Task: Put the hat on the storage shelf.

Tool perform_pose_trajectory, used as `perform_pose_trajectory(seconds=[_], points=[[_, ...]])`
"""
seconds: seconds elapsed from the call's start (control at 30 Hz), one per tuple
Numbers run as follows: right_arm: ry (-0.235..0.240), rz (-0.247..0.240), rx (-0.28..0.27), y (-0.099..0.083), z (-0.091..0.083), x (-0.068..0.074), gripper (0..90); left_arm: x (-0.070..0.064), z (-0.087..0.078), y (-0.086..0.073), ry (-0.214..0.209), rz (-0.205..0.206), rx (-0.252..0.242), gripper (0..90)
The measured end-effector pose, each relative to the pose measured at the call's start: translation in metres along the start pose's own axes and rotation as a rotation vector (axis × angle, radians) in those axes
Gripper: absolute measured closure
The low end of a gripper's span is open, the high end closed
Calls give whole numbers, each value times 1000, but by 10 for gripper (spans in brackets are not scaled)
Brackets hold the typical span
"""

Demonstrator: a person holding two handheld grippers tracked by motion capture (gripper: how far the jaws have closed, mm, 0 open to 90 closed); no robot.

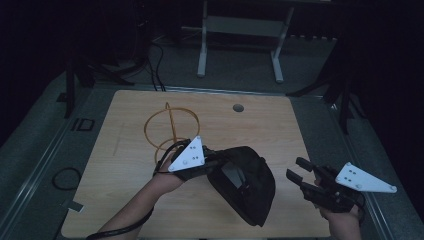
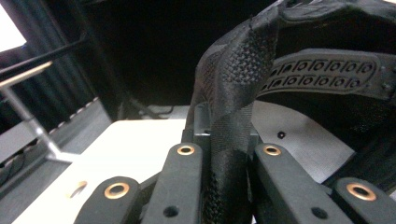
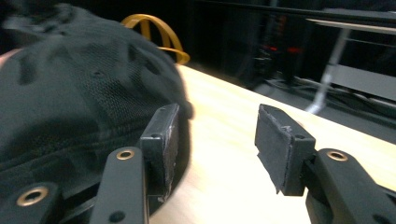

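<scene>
The left tongs are shut tight on the edge of a black cap. In the left gripper view, the cap's woven rim runs up between the two jaws, and a strap with a row of small holes crosses the inside. The cap is tipped up so its open side shows a pale lining. The left hand holds these tongs near the middle of the desk.

The right tongs are wide open and hold nothing. They hang just to the right of the cap, apart from it. In the right gripper view, one jaw sits close beside the cap's round top, and I cannot tell if it touches.

The cap is soft and dark, with a mesh look and small air holes on top. It sits toward the near side of the desk.

Behind the cap lies a loop of thin orange rings. The desk is light wood with a small round hole near the far edge. The room is dark. A grey frame stands on the floor beyond the desk, with black cables beside it.
</scene>
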State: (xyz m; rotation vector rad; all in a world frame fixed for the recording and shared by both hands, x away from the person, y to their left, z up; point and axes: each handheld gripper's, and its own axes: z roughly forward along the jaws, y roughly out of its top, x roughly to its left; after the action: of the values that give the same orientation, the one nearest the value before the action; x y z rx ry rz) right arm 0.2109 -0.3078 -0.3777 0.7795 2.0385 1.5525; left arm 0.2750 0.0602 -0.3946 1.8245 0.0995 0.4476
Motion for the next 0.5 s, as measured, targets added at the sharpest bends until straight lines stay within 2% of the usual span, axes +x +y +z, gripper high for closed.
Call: perform_pose_trajectory(seconds=[0.17, 0.27, 0.37, 0.43, 0.5], points=[[123, -83, 5, 5, 5, 19, 478, 4, -7, -4, -88, 17, -35, 860], [172, -147, 21, 5, 11, 31, 470, 4, -8, -3, -133, 10, -56, 859], [213, -199, 31, 5, 19, 40, 463, 2, -7, -1, -154, 6, -60, 859], [221, -229, 37, 6, 23, 44, 456, 0, -5, 0, -162, 4, -61, 859], [242, -245, 37, 7, 27, 48, 455, -1, -3, 2, -158, 7, -59, 859]])
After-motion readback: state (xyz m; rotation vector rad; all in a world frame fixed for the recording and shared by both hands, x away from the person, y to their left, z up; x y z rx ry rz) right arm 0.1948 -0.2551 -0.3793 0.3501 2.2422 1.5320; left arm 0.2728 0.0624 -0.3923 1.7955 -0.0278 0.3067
